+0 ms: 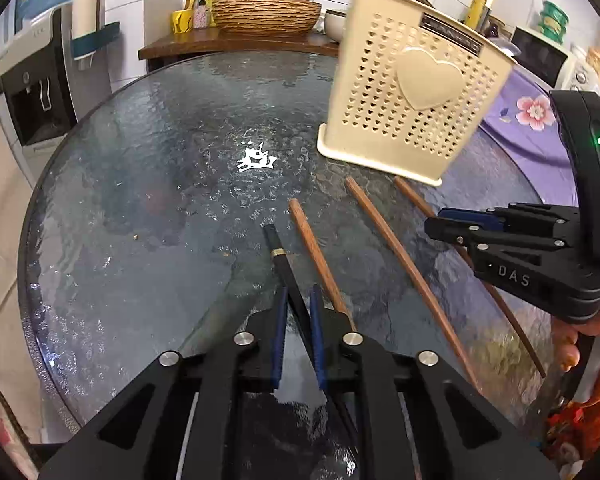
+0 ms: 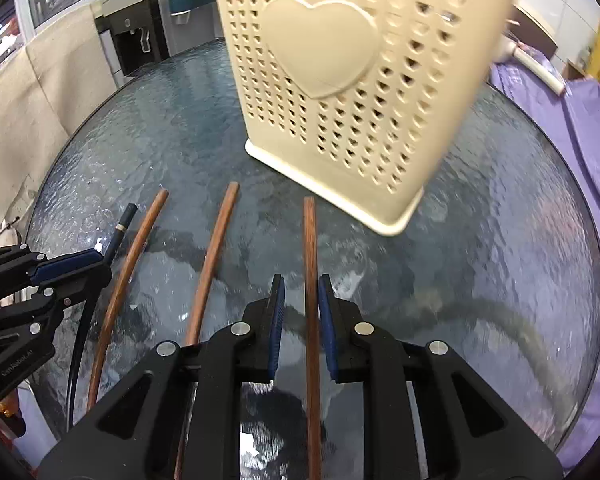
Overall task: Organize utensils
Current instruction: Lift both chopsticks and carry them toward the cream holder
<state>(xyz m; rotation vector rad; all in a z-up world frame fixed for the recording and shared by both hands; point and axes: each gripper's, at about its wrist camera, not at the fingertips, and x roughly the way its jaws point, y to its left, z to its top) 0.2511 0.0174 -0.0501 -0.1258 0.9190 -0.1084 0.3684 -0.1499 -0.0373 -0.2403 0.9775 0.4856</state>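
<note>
Several chopsticks lie side by side on the round glass table [image 1: 140, 168]. My left gripper [image 1: 299, 300] is open, its jaws straddling a black chopstick [image 1: 278, 250] with a gold band. Beside it lie a brown chopstick [image 1: 312, 248], a second one [image 1: 384, 236] and a third [image 1: 414, 198]. My right gripper [image 2: 302, 292] is open, its jaws either side of the rightmost brown chopstick [image 2: 310, 248]. A cream utensil holder [image 1: 412, 92] with heart holes stands upright beyond the chopsticks; it also shows in the right wrist view [image 2: 352, 80].
A wicker basket [image 1: 266, 14] and bottles sit on a wooden shelf behind the table. A water dispenser [image 1: 32, 88] stands at the left. A purple floral cloth [image 1: 528, 116] and a microwave [image 1: 540, 54] are at the right.
</note>
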